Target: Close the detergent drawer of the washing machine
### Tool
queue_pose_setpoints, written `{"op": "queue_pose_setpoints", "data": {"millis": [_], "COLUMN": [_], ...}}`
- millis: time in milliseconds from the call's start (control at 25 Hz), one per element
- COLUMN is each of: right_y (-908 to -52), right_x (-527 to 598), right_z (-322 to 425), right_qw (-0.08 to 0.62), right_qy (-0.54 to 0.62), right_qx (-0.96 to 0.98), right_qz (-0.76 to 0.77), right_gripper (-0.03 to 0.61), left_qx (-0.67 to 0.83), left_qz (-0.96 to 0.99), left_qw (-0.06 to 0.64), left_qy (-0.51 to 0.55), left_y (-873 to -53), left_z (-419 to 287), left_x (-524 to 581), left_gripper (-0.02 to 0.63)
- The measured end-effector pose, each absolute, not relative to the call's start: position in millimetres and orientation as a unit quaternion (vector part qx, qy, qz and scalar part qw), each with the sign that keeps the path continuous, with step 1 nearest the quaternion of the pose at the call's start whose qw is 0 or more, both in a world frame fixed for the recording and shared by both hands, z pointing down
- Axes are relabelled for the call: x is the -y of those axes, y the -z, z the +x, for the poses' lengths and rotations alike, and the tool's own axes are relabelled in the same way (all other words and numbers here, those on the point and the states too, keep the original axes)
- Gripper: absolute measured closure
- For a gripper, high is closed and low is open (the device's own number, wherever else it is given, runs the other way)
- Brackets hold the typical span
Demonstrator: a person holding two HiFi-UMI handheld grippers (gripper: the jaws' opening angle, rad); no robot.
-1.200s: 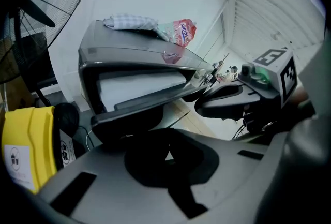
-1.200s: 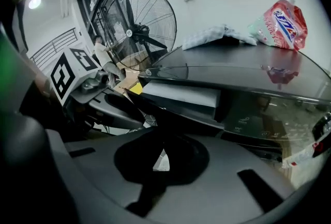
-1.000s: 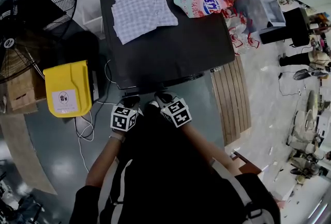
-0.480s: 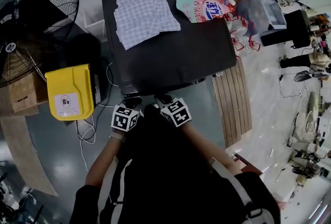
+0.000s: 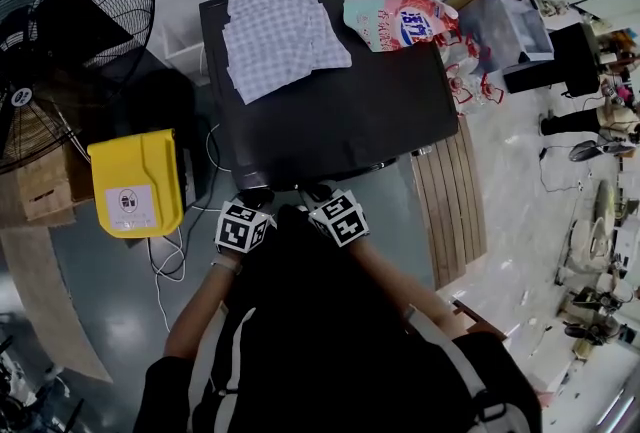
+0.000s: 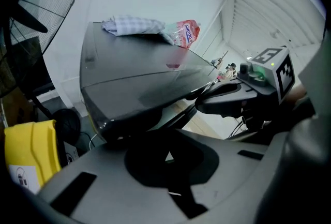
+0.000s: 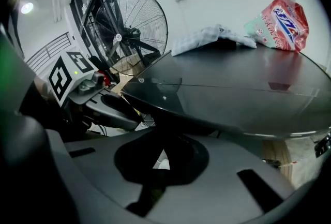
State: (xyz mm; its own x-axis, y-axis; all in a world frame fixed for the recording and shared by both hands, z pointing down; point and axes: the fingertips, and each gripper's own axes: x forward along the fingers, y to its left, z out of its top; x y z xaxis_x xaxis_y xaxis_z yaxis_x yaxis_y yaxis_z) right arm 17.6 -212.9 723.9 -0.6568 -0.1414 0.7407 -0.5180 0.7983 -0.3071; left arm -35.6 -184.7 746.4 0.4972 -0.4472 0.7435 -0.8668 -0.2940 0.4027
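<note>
Cloth (image 5: pixel 283 36) and pouch (image 5: pixel 400 19) on washing machine (image 5: pixel 340 116), fan (image 5: pixel 60 31) left

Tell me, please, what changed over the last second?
Very little: the washing machine sits slightly lower in the head view, its front edge a touch nearer the left gripper and right gripper. Nothing was gripped or released. Both stay shut and empty; the checked cloth and detergent bag lie unmoved.

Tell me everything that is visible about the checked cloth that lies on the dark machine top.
The checked cloth looks like thin fabric with a fine grey-and-white check. It lies crumpled and loosely folded, not spread flat, on the back left part of the glossy dark machine top as the head view shows it, and it reaches the rear edge. Nothing rests on it. A pink detergent pouch lies just to its right; whether the two touch cannot be told.
</note>
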Motion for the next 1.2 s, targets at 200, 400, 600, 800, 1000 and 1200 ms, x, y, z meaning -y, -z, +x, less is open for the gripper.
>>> {"op": "queue_pose_setpoints", "data": {"millis": [200,400,600,800,1000,1200], "right_y": [-725,-723,-718,-703,-670,-624], "right_x": [211,212,212,204,194,195], "right_z": [15,16,18,13,5,-8], "right_qw": [0.375,0.370,0.357,0.345,0.318,0.283], "right_qy": [-0.261,-0.262,-0.260,-0.248,-0.240,-0.226], "right_qx": [0.872,0.874,0.878,0.890,0.907,0.925], "right_qz": [0.178,0.176,0.182,0.163,0.137,0.114], "right_gripper": [0.565,0.565,0.563,0.563,0.563,0.563], "left_qx": [0.418,0.428,0.456,0.479,0.498,0.529], "left_qz": [0.763,0.761,0.753,0.756,0.762,0.758], "left_qw": [0.416,0.416,0.412,0.389,0.360,0.345], "left_qy": [-0.265,-0.253,-0.235,-0.217,-0.204,-0.163], "left_y": [-749,-747,-741,-720,-686,-648], "left_z": [-35,-36,-45,-51,-55,-67], "left_x": [183,185,185,185,178,177], "left_gripper": [0.603,0.603,0.603,0.603,0.603,0.603]}}
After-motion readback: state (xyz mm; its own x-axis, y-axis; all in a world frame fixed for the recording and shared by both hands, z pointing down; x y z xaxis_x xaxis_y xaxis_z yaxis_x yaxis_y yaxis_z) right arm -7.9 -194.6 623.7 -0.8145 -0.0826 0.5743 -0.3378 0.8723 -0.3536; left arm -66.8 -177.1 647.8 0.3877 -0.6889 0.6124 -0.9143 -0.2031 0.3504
